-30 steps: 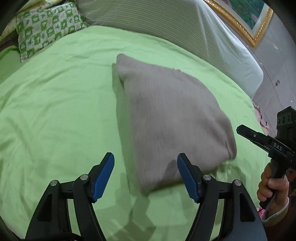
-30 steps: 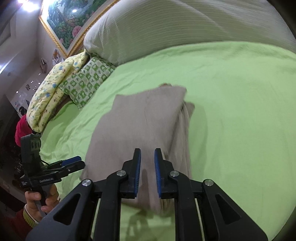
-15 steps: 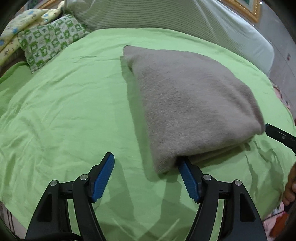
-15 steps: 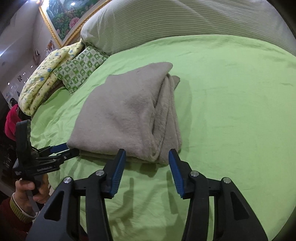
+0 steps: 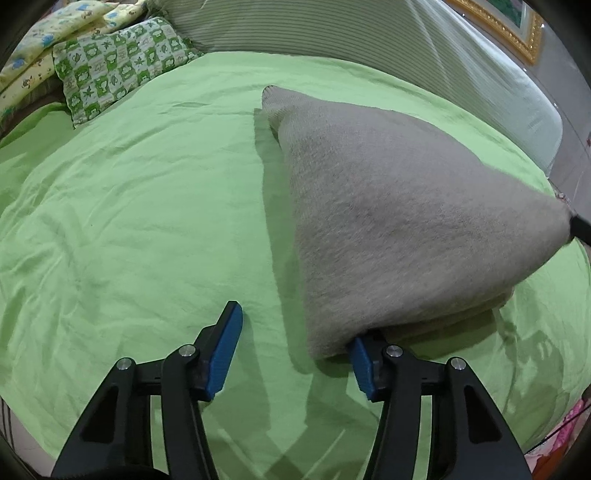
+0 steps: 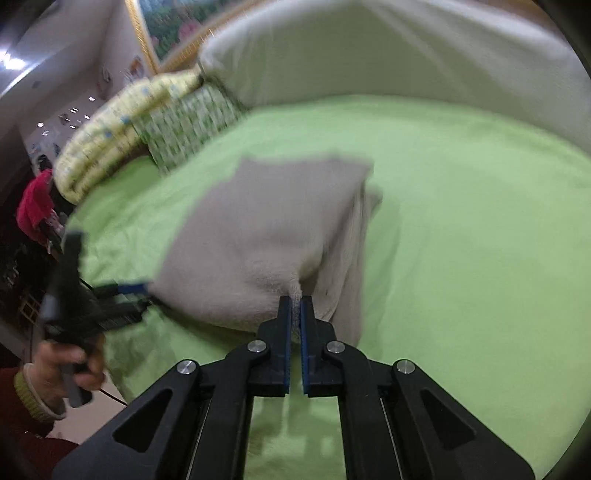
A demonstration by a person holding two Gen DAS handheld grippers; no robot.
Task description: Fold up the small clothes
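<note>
With right claw point(image 6: 295, 308) pinching the grey garment point(image 6: 266, 236) corner and left claw point(image 5: 295, 350) half-open, closing, astride its other corner, I risk lopsided lift unfolding it.

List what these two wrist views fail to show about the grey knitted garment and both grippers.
- Left gripper: in the left wrist view, the folded grey knitted garment hides its right finger's tip, so contact is uncertain.
- Right gripper: shut on the garment's corner, but motion blur hides how many layers.
- Garment type: folds hide it.

Green bedsheet point(image 5: 129, 221) covers the bed. Checked green pillow point(image 5: 118, 70) lies far left, beside a yellow patterned quilt point(image 6: 110, 136). Gilt picture frame point(image 5: 517, 33) far right.
</note>
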